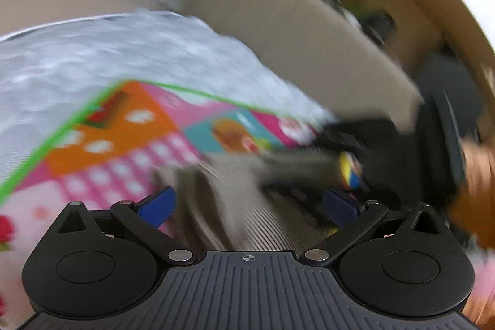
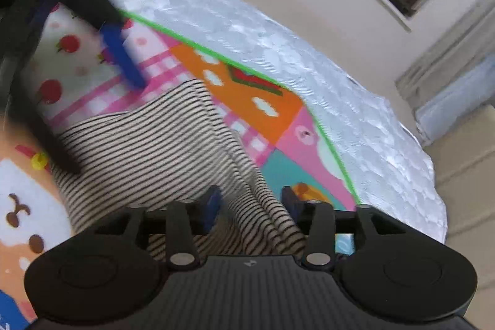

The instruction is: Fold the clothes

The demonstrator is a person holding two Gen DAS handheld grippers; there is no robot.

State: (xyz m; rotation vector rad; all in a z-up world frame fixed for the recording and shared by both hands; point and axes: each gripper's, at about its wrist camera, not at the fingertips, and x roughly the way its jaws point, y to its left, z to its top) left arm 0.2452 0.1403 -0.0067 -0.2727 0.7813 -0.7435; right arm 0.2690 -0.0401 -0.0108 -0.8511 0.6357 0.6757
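The black-and-white striped knit garment (image 2: pixel 154 144) lies on the colourful patchwork play mat with a green border (image 2: pixel 278 113), near the mat's corner, and the mat itself lies on a white quilted cover (image 2: pixel 278 20). In the right wrist view a narrow part of the garment, perhaps a sleeve or a folded edge, runs down between the blue pads of the right gripper (image 2: pixel 252 207). The jaws stand about half open and the pads do not seem to press the cloth, so I judge that nothing is held there.

The left gripper (image 1: pixel 247 203) has its jaws wide apart over a blurred part of the striped cloth; it grips nothing that I can see. In the right view its blue fingers (image 2: pixel 123 57) hover over the mat just beyond the garment.

The long axis of the garment seems to go from the near gripper diagonally to the far left, with stripes across it.

To do the fold well, I think each gripper should take one corner of the same edge, lift it only a little, and lay it flat onto the opposite edge without dragging the mat.
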